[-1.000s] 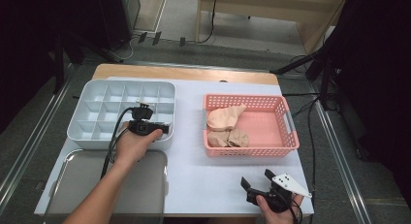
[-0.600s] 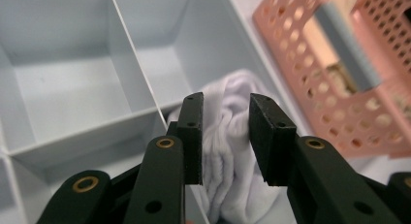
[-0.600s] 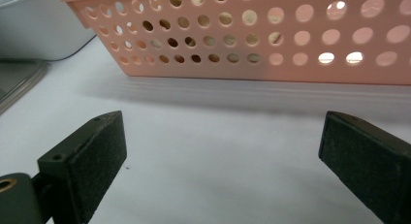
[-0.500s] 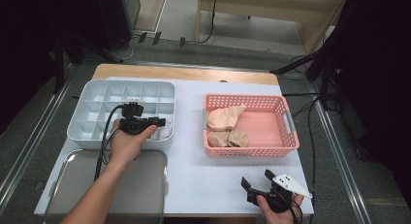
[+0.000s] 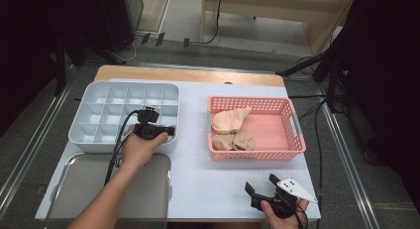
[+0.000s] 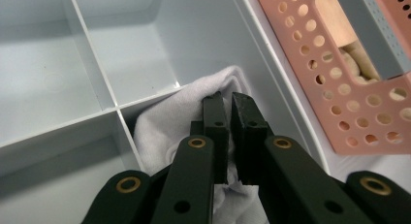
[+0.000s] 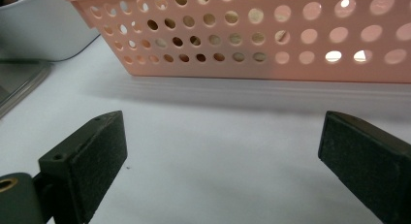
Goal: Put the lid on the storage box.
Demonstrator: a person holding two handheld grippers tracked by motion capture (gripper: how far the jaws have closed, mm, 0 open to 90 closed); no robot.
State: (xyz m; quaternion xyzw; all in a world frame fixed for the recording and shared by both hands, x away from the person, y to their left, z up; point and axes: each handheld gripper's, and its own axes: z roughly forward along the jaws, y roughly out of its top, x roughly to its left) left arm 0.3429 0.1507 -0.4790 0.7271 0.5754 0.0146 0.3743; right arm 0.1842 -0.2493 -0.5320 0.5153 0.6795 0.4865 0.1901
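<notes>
White cloth (image 6: pixel 165 122) in the divided tray (image 5: pixel 89 135)
Clamped by the left gripper (image 6: pixel 229 100) — seen close up; right gripper (image 7: pixel 220 151) is held agape.

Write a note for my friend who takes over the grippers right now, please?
Left gripper: fingers shut on a white cloth, pressing it into a near-right compartment of the grey divided tray.
Right gripper: open and holding nothing, at the table's near edge in front of the pink basket.
Things: beige cloth pieces lie in the left part of the basket. A metal tray sits near the left forearm.
Done: one cloth is in the divided tray.
Left: probably release it, then fetch the beige pieces; the other compartments look bare.
</notes>
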